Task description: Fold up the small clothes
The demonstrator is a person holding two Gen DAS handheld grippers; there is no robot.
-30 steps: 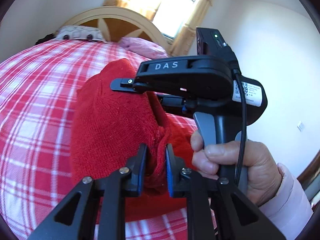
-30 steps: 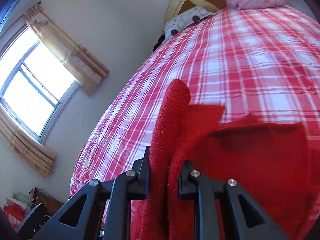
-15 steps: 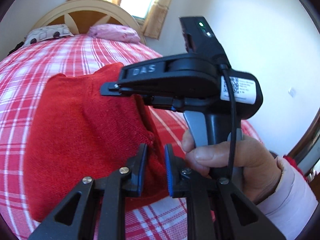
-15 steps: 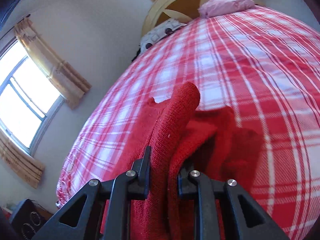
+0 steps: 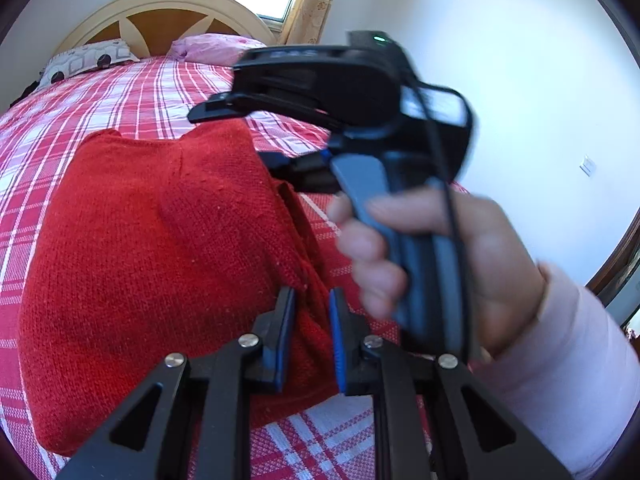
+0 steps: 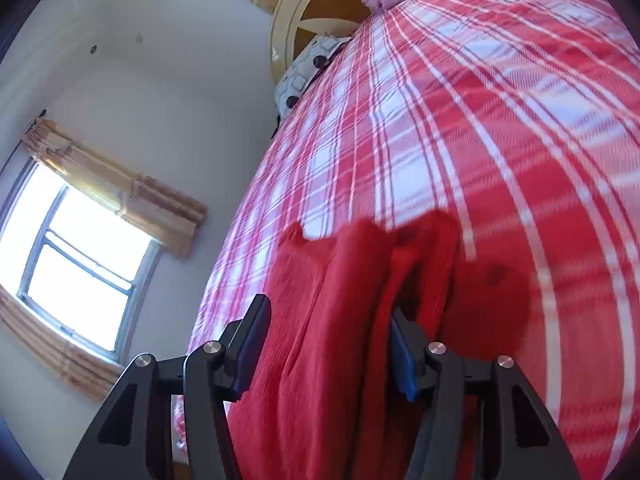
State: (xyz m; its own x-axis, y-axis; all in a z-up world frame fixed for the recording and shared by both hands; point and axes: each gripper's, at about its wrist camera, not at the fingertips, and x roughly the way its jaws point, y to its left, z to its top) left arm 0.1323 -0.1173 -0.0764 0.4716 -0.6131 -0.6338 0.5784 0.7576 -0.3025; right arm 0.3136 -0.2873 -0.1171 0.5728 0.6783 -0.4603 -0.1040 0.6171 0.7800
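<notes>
A red knitted garment (image 5: 152,264) lies folded on the red and white plaid bed (image 5: 132,92). My left gripper (image 5: 311,340) is shut on the garment's near right edge, low over the bed. The right gripper shows in the left wrist view (image 5: 256,136), blurred, at the garment's far right side. In the right wrist view my right gripper (image 6: 324,344) is open, its fingers wide apart, with the folded garment (image 6: 340,320) still lying between them.
The bed's curved headboard (image 5: 168,4) and two pillows (image 5: 88,60) are at the far end. A window with curtains (image 6: 80,256) is in the wall beside the bed. White walls stand to the right.
The garment has been laid down flat on the bed. My right gripper has opened and let go of the fold. My left gripper stays shut on the edge.
</notes>
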